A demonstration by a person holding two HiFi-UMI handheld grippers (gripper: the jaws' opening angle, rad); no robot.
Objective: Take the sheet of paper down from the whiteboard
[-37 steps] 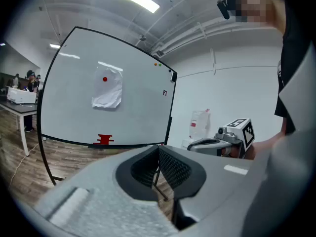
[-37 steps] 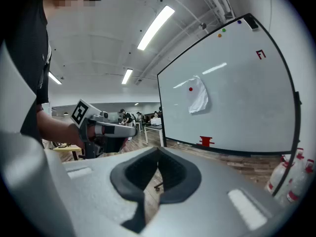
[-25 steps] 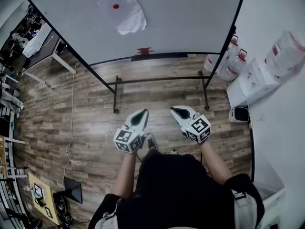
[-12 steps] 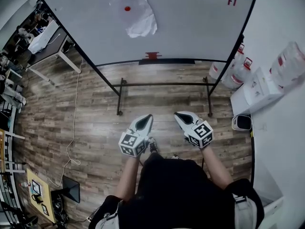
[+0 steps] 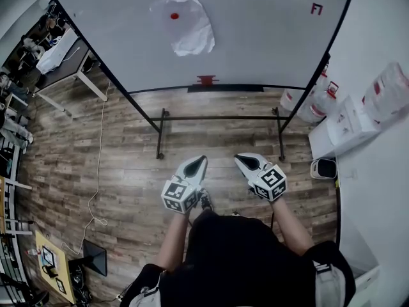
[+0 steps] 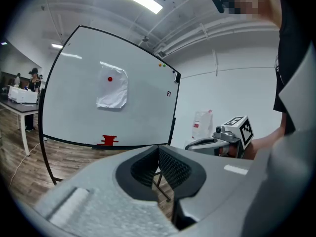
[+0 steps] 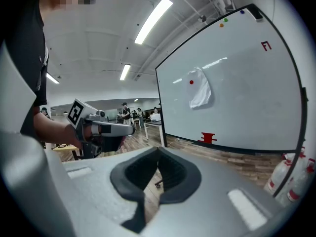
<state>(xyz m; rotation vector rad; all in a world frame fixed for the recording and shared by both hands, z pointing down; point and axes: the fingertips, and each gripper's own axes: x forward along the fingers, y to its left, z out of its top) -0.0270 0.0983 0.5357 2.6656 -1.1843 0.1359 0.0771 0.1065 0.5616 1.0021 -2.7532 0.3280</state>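
Nearer than before, the whiteboard (image 5: 255,37) holds the sheet of paper (image 5: 185,29) at its upper left. Your left gripper (image 5: 200,160) and right gripper (image 5: 239,159), clenched empty, hang well short of it; a yank could tear the sheet at the red magnet (image 5: 174,16).

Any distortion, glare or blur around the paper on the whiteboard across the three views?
Head view: fisheye bows the whiteboard frame, but the sheet of paper is sharp. Left gripper view: dark round vignette, faint ceiling-light reflections on the whiteboard. Right gripper view: brighter glare streaks beside the sheet of paper.
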